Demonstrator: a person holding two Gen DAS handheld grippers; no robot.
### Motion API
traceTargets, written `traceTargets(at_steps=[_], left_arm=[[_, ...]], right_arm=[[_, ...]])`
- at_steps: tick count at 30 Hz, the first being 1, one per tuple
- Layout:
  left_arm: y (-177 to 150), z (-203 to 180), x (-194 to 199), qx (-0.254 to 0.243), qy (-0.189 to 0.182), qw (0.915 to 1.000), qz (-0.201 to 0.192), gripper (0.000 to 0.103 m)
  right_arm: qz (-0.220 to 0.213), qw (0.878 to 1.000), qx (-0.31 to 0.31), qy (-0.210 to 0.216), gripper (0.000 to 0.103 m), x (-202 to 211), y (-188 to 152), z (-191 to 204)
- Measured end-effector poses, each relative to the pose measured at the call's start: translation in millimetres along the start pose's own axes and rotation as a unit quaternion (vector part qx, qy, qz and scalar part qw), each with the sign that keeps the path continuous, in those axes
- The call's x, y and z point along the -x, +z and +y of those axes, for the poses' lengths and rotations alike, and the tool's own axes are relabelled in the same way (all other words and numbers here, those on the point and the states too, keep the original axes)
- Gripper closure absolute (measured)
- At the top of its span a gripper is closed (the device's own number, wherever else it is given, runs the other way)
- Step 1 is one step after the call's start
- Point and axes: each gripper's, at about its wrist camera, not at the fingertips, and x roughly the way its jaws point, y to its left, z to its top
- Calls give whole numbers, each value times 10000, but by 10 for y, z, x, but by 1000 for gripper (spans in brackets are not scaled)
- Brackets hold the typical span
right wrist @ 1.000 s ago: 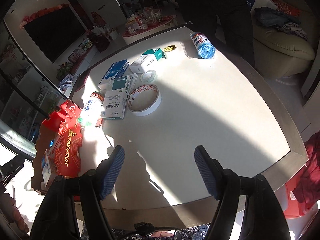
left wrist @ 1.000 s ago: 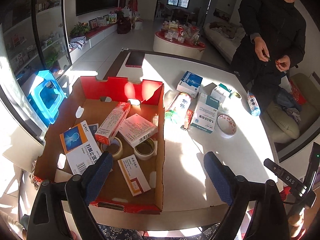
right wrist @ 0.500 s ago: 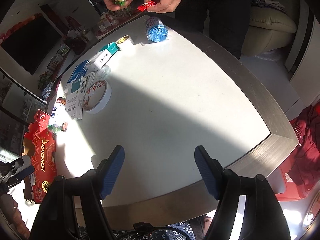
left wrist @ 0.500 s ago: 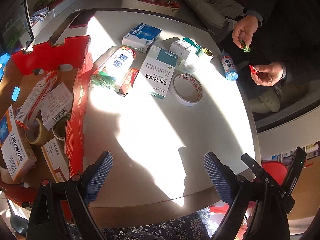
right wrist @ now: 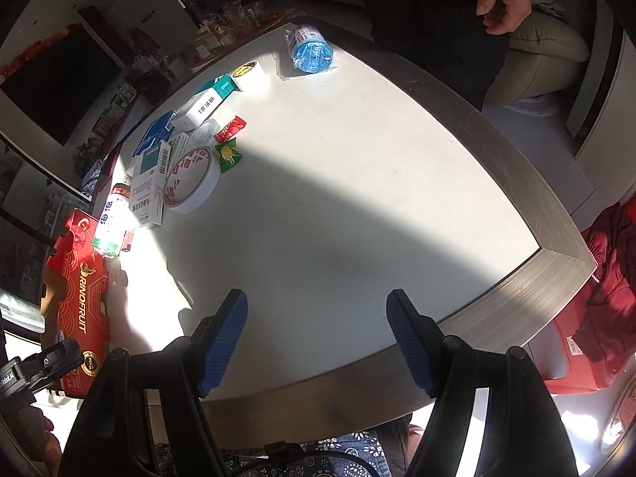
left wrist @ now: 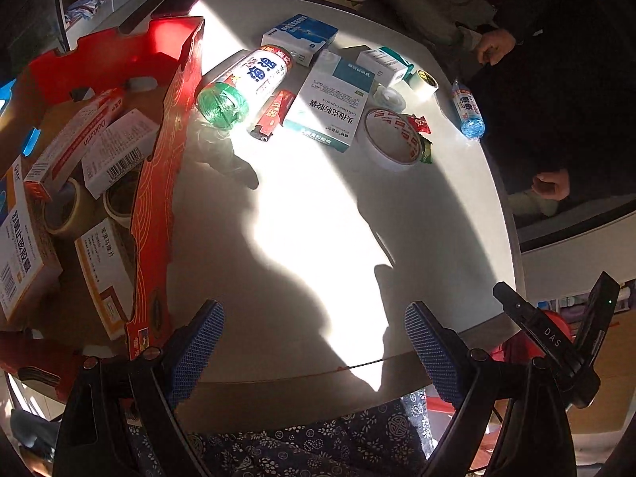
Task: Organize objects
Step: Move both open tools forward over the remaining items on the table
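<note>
White table (left wrist: pixel 318 238) with grey wood edge, half sun, half shadow. Red cardboard box (left wrist: pixel 159 183) at its left side, holds medicine cartons and tape rolls. Left gripper (left wrist: pixel 314 342) over table's near edge, blue pads spread, nothing between. Right gripper (right wrist: pixel 318 338) likewise spread, empty, above bare tabletop. Loose items lie clustered just beside box: green-capped bottle (left wrist: pixel 246 79), white-teal medicine carton (left wrist: pixel 330 99), white tape roll (left wrist: pixel 391 137), red lighter (left wrist: pixel 272 115). Red candy (left wrist: pixel 417 123) and green candy (left wrist: pixel 424 151) touch tape roll. Blue-capped bottle (left wrist: pixel 467 109) lies apart, near far edge.
</note>
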Motion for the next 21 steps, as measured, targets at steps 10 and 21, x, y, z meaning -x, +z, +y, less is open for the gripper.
traceTargets(at_steps=[10, 21], left_arm=[[-13, -29, -71, -26, 42, 10000, 54, 8], [325, -325, -198, -269, 197, 9994, 38, 8]], right_arm=[[71, 9999, 132, -24, 31, -13, -18, 25], [113, 9997, 222, 33, 31, -31, 318, 56]])
